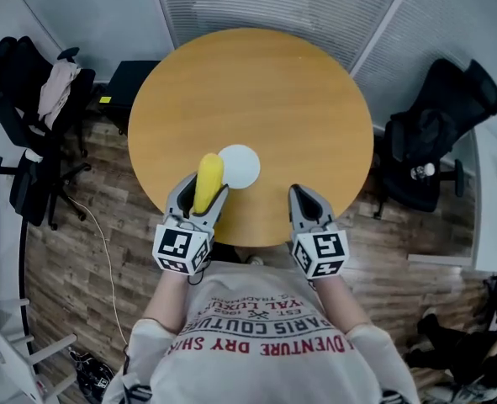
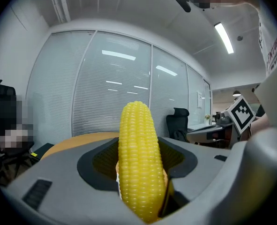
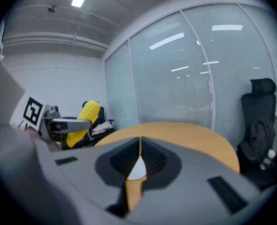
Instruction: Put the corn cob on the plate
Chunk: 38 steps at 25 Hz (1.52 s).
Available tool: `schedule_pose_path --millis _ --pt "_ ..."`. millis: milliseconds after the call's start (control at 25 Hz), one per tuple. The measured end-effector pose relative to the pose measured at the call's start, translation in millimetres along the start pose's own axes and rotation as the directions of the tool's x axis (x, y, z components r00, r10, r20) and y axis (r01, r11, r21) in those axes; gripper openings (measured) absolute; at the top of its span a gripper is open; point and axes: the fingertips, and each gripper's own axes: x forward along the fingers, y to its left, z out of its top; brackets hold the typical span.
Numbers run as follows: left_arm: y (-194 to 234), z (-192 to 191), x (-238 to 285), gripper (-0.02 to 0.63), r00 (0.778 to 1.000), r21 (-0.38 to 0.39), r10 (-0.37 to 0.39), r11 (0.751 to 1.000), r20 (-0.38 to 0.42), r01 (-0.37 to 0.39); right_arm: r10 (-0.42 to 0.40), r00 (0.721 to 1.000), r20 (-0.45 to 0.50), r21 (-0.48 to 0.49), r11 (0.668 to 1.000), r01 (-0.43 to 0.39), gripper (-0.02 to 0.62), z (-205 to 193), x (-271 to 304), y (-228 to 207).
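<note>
Yellow corn cob is sitting clamped in the left gripper, just left of a round white plate; the right gripper is hovering with jaws together.

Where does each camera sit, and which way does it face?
Head view: on the person's head, facing steeply down at the table and plate; shirt, left gripper and right gripper show.
Left gripper view: on the left gripper, facing along its jaws, closed on the corn cob, toward a glass wall; shirt at right.
Right gripper view: on the right gripper, facing over its shut jaws across the table.
Shared: head and right gripper views both show the left gripper.
</note>
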Motion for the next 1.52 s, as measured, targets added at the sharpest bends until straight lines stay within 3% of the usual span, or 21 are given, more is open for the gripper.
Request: schedule_pose_path --millis 200,400,720,1040,1280,1520 --pt "18 -26 43 0.279 0.993 0.011 -0.061 0.998 -0.098 0.063 -0.041 0.998 -0.038 0.038 0.998 0.043 0.029 -13 32 -19" --pt "34 -78 83 0.279 0.963 -0.008 -0.136 0.99 -0.233 0.138 -0.059 0.996 -0.068 0.079 0.995 0.064 0.029 -19 60 -26" --pt "41 -164 129 0.279 0.868 -0.086 -0.23 0.973 -0.44 0.214 -0.096 0.988 -0.125 0.112 0.988 0.11 0.029 -35 88 -33" --pt "33 -228 150 0.279 0.754 -0.095 -0.251 0.965 -0.607 0.245 -0.114 0.985 -0.129 0.124 0.984 0.13 0.029 -44 103 -37" --pt "27 -250 158 0.279 0.701 -0.089 -0.227 0.97 -0.676 0.228 -0.103 0.988 -0.119 0.136 0.984 0.119 0.031 -42 106 -40" --pt "28 -261 161 0.281 0.654 -0.018 -0.184 0.968 -0.733 0.252 -0.106 0.989 -0.105 0.149 0.981 0.121 0.03 -38 103 -43"
